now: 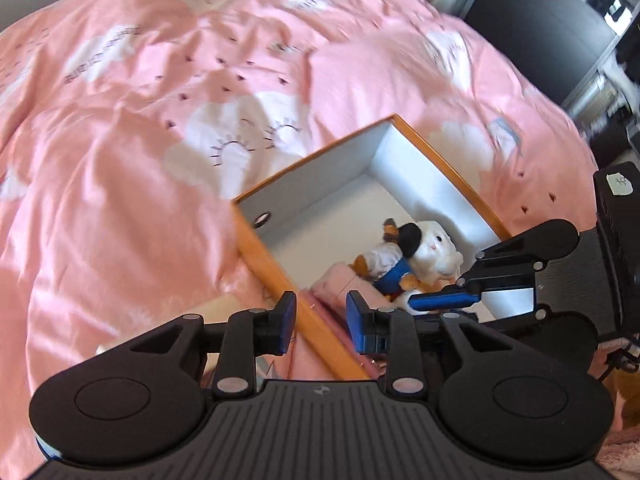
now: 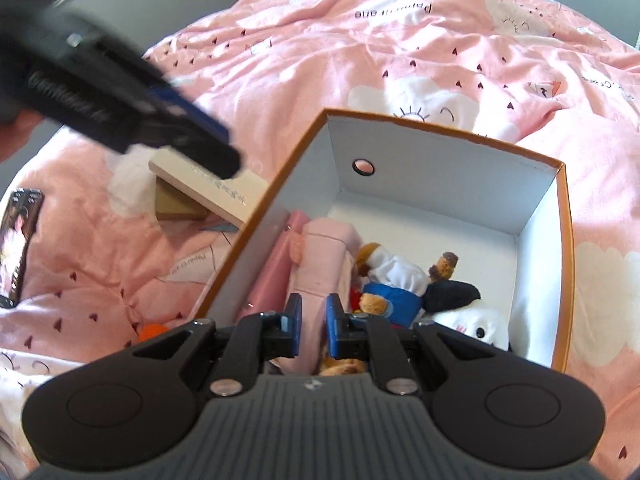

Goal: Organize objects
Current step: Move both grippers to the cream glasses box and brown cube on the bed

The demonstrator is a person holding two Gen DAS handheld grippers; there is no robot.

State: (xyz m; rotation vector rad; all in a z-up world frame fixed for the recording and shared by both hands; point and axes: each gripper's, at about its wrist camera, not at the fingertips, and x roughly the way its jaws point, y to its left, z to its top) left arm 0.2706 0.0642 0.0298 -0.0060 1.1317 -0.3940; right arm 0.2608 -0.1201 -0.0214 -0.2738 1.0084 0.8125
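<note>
The right gripper (image 2: pixel 313 326) hangs over the near-left part of the orange box (image 2: pixel 562 240), its fingers narrow with the end of a folded pink cloth (image 2: pixel 320 268) lying between them; whether the pads actually press the cloth cannot be told. Right of that cloth inside the box lie a brown plush bear in white and blue (image 2: pixel 394 280) and, touching it, a white plush with a black cap (image 2: pixel 468 316). A pink roll (image 2: pixel 276 268) leans along the box's left inner wall.

The left gripper (image 1: pixel 320 322) sits above the box's near-left rim, fingers partly apart and nothing between them (only the orange edge and bedding show through the gap). In the right wrist view it appears as a blurred dark shape up left of the box.

Left of the box, on the pink duvet (image 2: pixel 400 40), rest a cream flat box (image 2: pixel 208 190) on a tan one (image 2: pixel 176 208), and farther left a dark photo card (image 2: pixel 18 240).
</note>
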